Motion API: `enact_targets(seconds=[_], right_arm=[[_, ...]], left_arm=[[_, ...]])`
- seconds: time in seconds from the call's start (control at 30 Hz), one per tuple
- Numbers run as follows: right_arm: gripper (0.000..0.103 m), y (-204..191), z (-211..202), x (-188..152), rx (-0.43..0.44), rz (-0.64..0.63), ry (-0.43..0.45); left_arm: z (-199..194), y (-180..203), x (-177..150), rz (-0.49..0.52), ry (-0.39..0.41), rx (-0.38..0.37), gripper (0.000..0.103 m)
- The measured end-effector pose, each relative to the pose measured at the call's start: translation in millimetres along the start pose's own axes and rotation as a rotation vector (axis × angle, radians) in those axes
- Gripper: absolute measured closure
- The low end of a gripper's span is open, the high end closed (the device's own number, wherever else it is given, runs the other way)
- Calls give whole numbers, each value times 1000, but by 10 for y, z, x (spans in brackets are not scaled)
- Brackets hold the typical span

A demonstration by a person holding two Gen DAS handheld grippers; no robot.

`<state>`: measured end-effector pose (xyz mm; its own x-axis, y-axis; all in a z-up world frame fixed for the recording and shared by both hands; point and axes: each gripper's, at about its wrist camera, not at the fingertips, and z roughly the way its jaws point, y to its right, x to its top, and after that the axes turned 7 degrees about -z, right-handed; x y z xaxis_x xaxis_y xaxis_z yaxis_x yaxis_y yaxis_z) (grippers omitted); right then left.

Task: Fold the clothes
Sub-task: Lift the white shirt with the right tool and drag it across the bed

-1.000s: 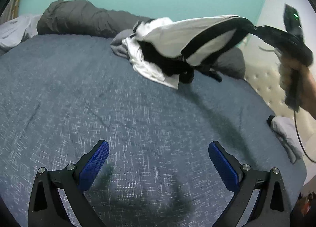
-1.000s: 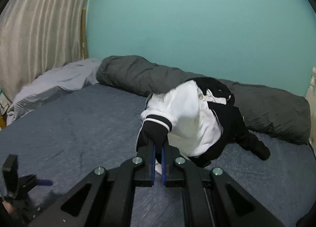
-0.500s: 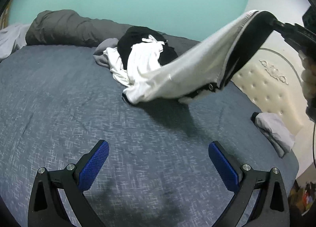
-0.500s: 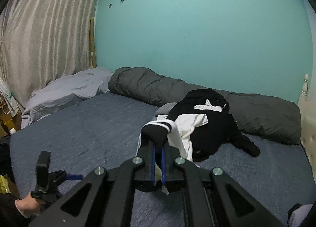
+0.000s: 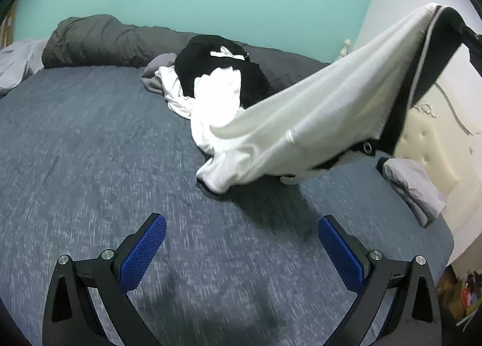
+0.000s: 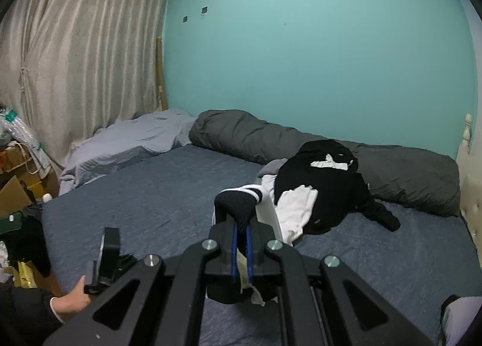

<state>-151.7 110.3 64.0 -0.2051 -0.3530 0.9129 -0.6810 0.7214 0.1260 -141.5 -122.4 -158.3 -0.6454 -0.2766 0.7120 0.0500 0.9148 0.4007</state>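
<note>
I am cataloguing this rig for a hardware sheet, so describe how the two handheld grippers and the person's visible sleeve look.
The left gripper and the right gripper share one build: matte black angular linkage arms with triangular cut-outs, round silver pivot bolts, and flat blue finger pads; the left gripper's pads show a fine knurled texture. The person's left hand emerges from a dark sleeve with a pale cuff edge.

The pile of clothes is lying on the bed, before the rolled duvet; the curtain is hanging left.
</note>
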Motion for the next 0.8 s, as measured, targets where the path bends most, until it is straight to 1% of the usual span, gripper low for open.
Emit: enact_targets(seconds=[0.17,0.6,0.67,0.8], right_arm=[[99,-174,-268,-124,38,-4,1],[99,-450,-987,-174,91,1,68],[99,-464,-1058,-182,98,0,69],[99,-474,-1073,-218,106,-5,30]], left_arm=[[-181,146,-102,11,-12,3,0],[-704,594,-176,75,-1,43,0],[-770,635,-191,79,4,52,0],[-880,721,-208,82,7,51,0]])
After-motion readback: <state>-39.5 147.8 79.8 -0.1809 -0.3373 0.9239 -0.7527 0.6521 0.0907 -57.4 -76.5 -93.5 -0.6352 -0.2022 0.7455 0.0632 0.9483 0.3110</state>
